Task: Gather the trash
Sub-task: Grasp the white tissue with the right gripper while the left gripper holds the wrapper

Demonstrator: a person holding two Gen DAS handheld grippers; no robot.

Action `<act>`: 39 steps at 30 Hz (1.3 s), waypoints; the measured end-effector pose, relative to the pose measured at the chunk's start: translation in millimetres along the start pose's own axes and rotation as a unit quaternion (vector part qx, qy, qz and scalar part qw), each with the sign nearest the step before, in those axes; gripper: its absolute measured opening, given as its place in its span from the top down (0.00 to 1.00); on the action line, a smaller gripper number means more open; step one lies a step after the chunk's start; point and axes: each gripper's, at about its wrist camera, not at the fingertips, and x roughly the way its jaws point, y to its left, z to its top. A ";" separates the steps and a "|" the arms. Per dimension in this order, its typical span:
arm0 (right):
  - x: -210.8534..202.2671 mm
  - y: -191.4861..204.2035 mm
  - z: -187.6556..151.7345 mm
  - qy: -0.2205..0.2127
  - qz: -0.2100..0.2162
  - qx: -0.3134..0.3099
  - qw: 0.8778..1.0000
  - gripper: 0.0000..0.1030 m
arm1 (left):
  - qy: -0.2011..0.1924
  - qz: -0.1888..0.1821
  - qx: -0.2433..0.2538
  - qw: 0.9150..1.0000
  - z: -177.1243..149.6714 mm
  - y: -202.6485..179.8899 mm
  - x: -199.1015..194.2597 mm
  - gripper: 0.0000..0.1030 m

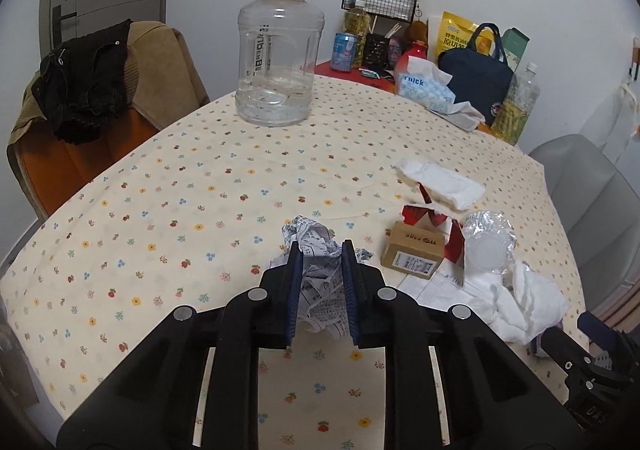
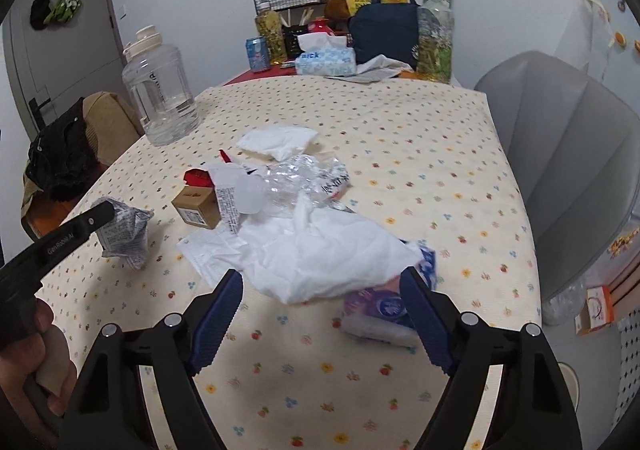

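My left gripper (image 1: 321, 250) is shut on a crumpled printed paper ball (image 1: 316, 246), which also shows in the right wrist view (image 2: 126, 234) with the left gripper (image 2: 105, 212) on it. My right gripper (image 2: 322, 280) is open, its fingers on either side of a heap of trash: a crumpled white tissue (image 2: 320, 250), a purple and white packet (image 2: 384, 310), clear crushed plastic (image 2: 296, 182), a small brown box (image 2: 196, 206), red wrapper scraps (image 2: 198, 177) and a folded white tissue (image 2: 276, 142). The heap (image 1: 472, 250) lies right of my left gripper.
A floral tablecloth (image 2: 400, 154) covers the table. A big clear water jug (image 1: 278, 58) stands far left. A tissue box (image 2: 326, 60), navy bag (image 2: 384, 30), bottles and a can crowd the far edge. A grey chair (image 2: 568, 154) stands right, a brown chair with dark clothes (image 1: 92, 82) left.
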 end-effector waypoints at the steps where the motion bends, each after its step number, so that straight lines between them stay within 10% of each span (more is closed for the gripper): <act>1: 1.3 2.8 0.9 0.001 -0.001 -0.003 1.000 0.23 | 0.001 0.001 0.002 1.000 -1.1 -2.0 1.2 0.81; 8: 15.3 9.5 2.5 0.016 -0.010 -0.017 1.000 0.32 | 0.003 0.008 0.015 1.000 -5.0 -9.8 3.4 0.81; 14: 32.7 0.9 -3.1 0.051 -0.003 -0.010 0.999 0.92 | 0.004 0.006 0.018 1.000 -6.2 -15.4 3.2 0.81; 39: -77.5 -31.3 -8.0 -0.051 0.022 0.021 0.998 0.95 | -0.050 -0.054 0.056 0.996 -10.3 -75.4 -59.7 0.84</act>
